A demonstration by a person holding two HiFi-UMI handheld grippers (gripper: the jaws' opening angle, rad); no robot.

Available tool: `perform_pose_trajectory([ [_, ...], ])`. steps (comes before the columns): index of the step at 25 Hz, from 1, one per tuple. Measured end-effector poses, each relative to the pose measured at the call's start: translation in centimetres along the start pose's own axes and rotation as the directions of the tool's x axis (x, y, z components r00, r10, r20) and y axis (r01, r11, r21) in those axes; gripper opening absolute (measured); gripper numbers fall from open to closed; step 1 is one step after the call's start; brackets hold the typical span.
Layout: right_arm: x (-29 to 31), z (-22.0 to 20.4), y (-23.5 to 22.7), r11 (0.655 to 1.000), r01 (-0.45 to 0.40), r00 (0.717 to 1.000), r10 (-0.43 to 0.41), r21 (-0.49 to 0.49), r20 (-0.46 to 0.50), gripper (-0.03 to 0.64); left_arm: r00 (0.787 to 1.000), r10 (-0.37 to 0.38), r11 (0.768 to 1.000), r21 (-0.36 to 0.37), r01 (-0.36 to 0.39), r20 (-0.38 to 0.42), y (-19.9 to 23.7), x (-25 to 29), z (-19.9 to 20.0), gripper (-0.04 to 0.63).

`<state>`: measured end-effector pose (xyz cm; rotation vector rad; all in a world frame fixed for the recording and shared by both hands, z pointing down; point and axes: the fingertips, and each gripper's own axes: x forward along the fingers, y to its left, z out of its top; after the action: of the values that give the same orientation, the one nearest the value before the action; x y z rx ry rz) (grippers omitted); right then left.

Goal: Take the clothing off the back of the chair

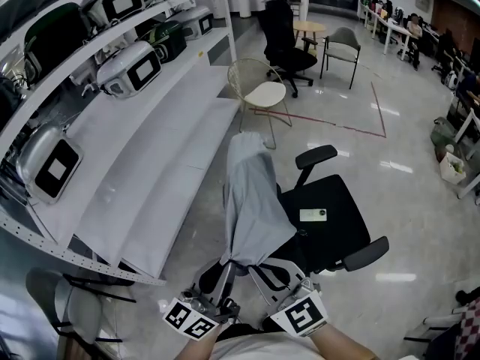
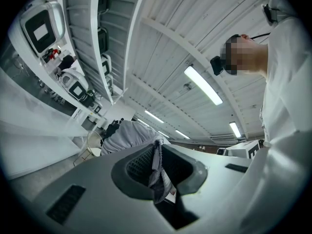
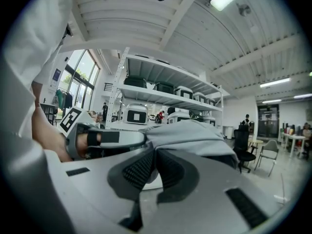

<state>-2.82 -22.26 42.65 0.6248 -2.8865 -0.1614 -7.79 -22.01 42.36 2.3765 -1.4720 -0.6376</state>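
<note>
At the bottom edge, the left gripper point(image 2: 157, 172) and right gripper point(image 3: 152, 172) each pinch the grey garment point(image 1: 253, 201), which is draped over the black office chair point(image 1: 330, 216) at centre. Glossy floor point(image 1: 405, 201) surrounds it. White shelving point(image 1: 150, 156) fills the upper left.

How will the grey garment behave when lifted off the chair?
Probably floppy: the garment drapes in soft folds over the chair. Likely light: a thin hem bunches in the left gripper. It may sag once lifted.

No readable text, brand, number or sign anywhere in view
</note>
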Motion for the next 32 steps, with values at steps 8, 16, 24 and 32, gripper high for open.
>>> perform_pose_trajectory([
  [8, -1.5, 2.6, 3.7, 0.997, 0.051, 0.999, -0.050, -0.054, 0.018, 0.028, 0.988, -0.149, 0.989, -0.015, 0.150, 0.048, -3.5, -2.4, 2.3, 0.048],
  [16, -2.9, 3.9, 7.7, 0.991, 0.112, 0.994, -0.111, -0.069, 0.020, 0.028, 0.967, -0.244, 0.967, -0.052, 0.249, 0.078, -5.4, -6.5, 3.9, 0.048],
  [24, -3.7, 4.6, 11.7, 0.985, 0.153, 0.988, -0.152, -0.078, 0.011, 0.028, 0.949, -0.303, 0.946, -0.090, 0.311, 0.091, -6.8, -10.2, 4.7, 0.048],
  [32, -5.3, 4.5, 15.4, 0.976, 0.203, 0.976, -0.208, -0.083, -0.058, 0.028, 0.917, -0.377, 0.907, -0.146, 0.395, 0.132, -8.9, -13.5, 5.2, 0.046],
])
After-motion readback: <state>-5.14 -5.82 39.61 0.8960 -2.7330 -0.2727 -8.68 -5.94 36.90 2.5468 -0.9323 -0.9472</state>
